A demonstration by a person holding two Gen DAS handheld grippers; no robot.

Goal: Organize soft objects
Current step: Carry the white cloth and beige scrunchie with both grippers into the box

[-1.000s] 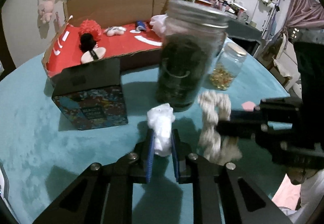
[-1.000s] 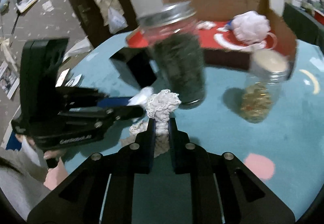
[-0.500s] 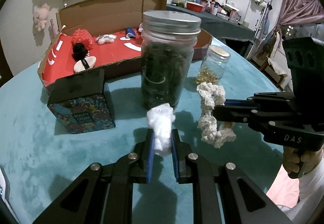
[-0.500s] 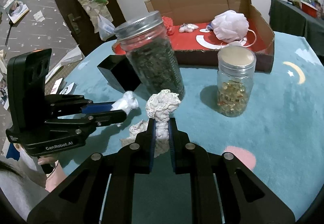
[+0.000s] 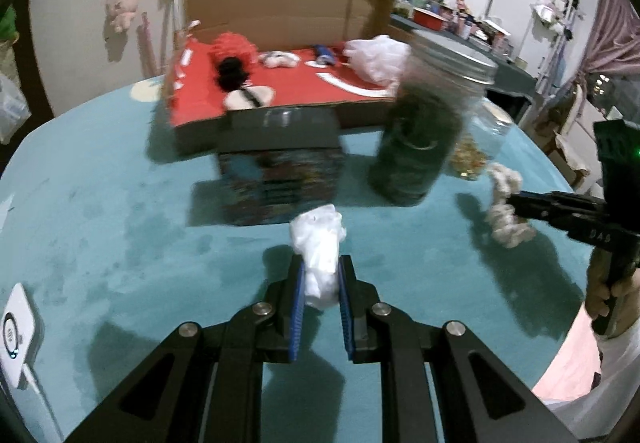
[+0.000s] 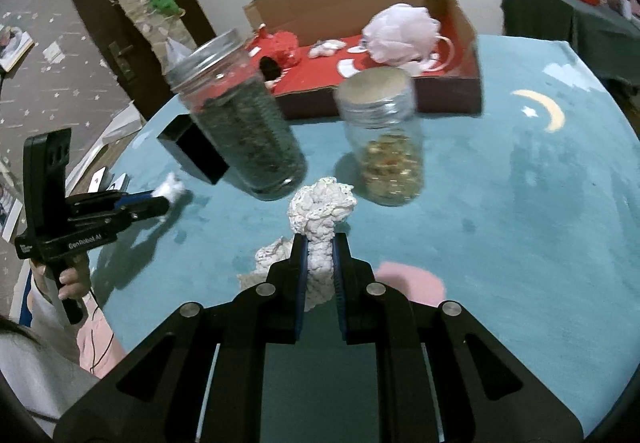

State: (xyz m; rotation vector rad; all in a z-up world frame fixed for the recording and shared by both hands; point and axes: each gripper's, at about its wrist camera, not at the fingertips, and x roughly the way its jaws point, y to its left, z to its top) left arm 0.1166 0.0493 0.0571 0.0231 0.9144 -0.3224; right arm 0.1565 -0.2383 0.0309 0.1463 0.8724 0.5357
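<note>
- A teal table (image 6: pixel 520 203) carries a red-lined cardboard box (image 6: pixel 460 91) at the back, already holding soft things, with two jars in front.
- The left gripper (image 5: pixel 319 283) is clamped on a white soft wad (image 5: pixel 318 243), the right gripper (image 6: pixel 318 263) on a knitted cream piece (image 6: pixel 320 207).
- Since a second ago both have swung left, the large dark jar (image 5: pixel 416 139) now off to the right, the patterned box (image 5: pixel 280 179) dead ahead.
- Both loads look lifted; I judge the carry to the cardboard box underway.

The teal table cover (image 6: pixel 520 203) looked velvety and matt; the tall glass jar (image 6: pixel 248 139) carried a dull ribbed metal lid.
</note>
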